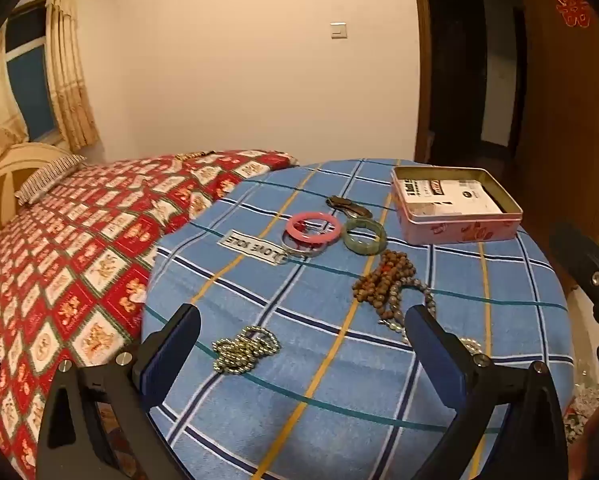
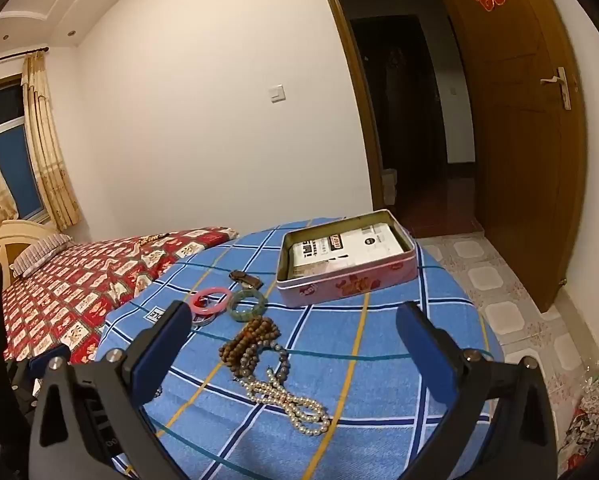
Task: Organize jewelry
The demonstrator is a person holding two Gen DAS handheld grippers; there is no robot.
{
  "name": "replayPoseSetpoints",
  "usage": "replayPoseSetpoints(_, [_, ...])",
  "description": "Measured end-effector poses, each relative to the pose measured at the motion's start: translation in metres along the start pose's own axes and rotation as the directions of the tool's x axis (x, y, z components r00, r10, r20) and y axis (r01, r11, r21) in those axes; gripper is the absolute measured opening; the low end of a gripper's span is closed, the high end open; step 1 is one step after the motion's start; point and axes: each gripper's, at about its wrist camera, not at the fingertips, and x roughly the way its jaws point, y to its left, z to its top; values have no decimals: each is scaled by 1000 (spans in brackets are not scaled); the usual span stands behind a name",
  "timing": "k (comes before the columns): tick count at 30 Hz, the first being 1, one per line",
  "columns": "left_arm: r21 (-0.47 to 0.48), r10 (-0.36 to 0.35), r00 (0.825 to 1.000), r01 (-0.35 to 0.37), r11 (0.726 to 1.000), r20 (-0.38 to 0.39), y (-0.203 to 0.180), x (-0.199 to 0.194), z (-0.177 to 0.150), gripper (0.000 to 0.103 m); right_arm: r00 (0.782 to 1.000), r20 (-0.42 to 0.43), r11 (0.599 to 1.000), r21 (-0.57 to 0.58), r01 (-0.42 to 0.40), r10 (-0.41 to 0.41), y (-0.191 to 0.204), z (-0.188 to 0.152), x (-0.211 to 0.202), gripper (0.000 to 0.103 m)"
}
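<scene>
**Jewelry spread on blue plaid cloth, both grippers released above it**

Landmark: the open pink tin (image 1: pixel 457 210), standing at the far right of a round table draped in a blue plaid cloth (image 1: pixel 339 380), with a white printed box inside.

Just left of the tin, nearest the far edge: a small dark brown clasp-like piece (image 1: pixel 348 206), too small to identify. In front of that, left of the tin: a pink bangle (image 1: pixel 313 228) leaning on a silver bangle (image 1: pixel 299 249), with a green jade bangle (image 1: pixel 364 236) just beside them on the tin's side. Nearer than the tin, almost straight in front of it: brown wooden beads (image 1: pixel 381 280) heaped and tangled with a grey bead strand (image 1: pixel 417 292). Nearer still, touching that heap in the right wrist view: a pearl necklace (image 2: pixel 289 400) in loose loops. Well to the left of the tin and close to the near edge: a pile of gold-coloured beads (image 1: pixel 245 350).

Left gripper (image 1: pixel 301 334) hanging over the near part of the cloth, jaws spread wide, nothing between the pads; gold-coloured beads seen in the gap but lying on the cloth. Right gripper (image 2: pixel 293 336) likewise spread wide and empty, framing the wooden beads and pearls, tin beyond.

Behind and left of the tin: a bed with a red patterned cover (image 1: pixel 79 248).
</scene>
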Motion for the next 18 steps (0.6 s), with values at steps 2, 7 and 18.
replayPoseSetpoints(2, [-18, -15, 1000, 15, 1000, -12, 5, 3, -2, 102, 1000, 3, 1000, -8, 4, -4, 0, 0, 0, 103])
replayPoseSetpoints(7, [-13, -19, 1000, 18, 1000, -20, 2, 3, -5, 102, 1000, 1, 1000, -5, 5, -5, 0, 0, -1, 103])
replayPoseSetpoints(18, [-2, -9, 1000, 9, 1000, -21, 3, 5, -6, 102, 1000, -27, 1000, -2, 9, -9, -2, -2, 3, 103])
